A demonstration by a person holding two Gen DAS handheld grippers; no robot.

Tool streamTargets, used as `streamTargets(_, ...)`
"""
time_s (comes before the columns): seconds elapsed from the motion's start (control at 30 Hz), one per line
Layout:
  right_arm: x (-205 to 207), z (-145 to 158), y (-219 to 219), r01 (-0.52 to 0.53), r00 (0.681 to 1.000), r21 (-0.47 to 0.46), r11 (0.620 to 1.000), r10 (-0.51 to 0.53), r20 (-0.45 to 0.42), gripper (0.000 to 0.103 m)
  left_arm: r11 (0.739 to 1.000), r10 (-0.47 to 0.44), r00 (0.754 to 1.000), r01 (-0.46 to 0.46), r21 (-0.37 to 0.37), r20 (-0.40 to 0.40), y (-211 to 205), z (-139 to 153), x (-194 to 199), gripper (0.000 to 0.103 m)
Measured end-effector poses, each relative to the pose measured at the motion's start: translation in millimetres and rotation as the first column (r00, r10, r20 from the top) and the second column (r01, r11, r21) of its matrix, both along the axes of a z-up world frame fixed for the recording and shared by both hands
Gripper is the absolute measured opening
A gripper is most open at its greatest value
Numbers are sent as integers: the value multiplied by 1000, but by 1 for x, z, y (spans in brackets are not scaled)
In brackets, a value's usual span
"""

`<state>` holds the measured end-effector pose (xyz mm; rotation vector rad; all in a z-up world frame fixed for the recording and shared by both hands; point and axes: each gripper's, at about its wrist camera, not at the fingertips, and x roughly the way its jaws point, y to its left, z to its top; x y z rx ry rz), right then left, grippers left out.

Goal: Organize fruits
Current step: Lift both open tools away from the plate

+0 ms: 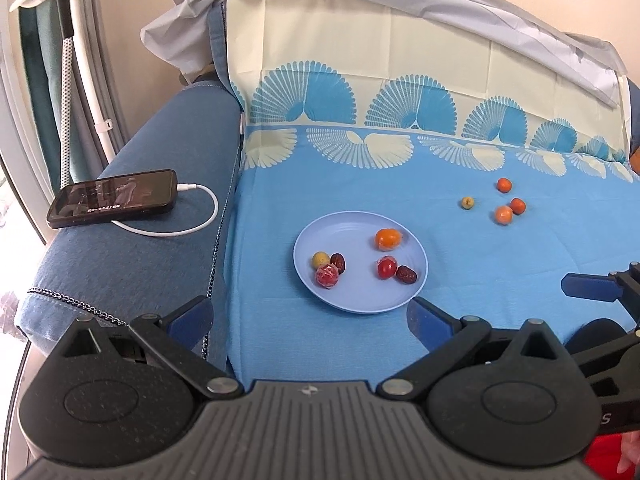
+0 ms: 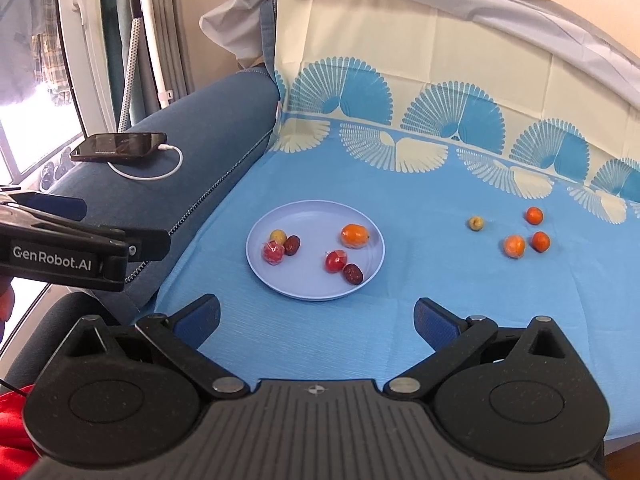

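A pale blue plate (image 1: pixel 360 300) (image 2: pixel 280 276) lies on the blue cloth and holds several small fruits: an orange one (image 1: pixel 388 239) (image 2: pixel 354 236), two red wrapped ones (image 1: pixel 327 275) (image 1: pixel 387 267), two dark dates and a yellow-green one (image 1: pixel 320 258). Off to the right on the cloth lie three orange fruits (image 1: pixel 503 214) (image 2: pixel 514 245) and a small yellow one (image 1: pixel 467 202) (image 2: pixel 475 223). My left gripper (image 1: pixel 312 318) is open just short of the plate, nothing in it. My right gripper (image 2: pixel 318 320) is open too, near the plate's front edge, empty.
A phone (image 1: pixel 114 198) (image 2: pixel 120 146) on a white charging cable rests on the blue sofa armrest (image 1: pixel 160 240) at the left. The patterned cloth runs up the backrest (image 1: pixel 400 60). The other gripper shows at the right edge of the left wrist view and the left edge of the right wrist view.
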<state>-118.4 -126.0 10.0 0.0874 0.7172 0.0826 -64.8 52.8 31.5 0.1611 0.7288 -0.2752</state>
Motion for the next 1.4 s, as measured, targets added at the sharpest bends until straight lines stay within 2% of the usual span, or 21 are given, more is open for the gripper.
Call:
streamTargets(0.4,-6,2,-2,10,1000,3,1000,-10,8,102,1000,5,1000,-5,-6,12,2,3,-6,103)
streamTargets(1.07,4,-10,-8,30,999,26,999,-29,-27,102,1000,13,1000,-13,3,-22,-2,-3,7,103)
streamTargets(1.27,8,-14,-25,80,996,62,995,-78,-33,102,999,-17,999,19,30,-49,-21,-10,19,103)
streamTargets(1.4,12,-19,-52,146,989,78,986,-144,-40,102,999,-41,996,43,32,-80,-42,-15,32,103)
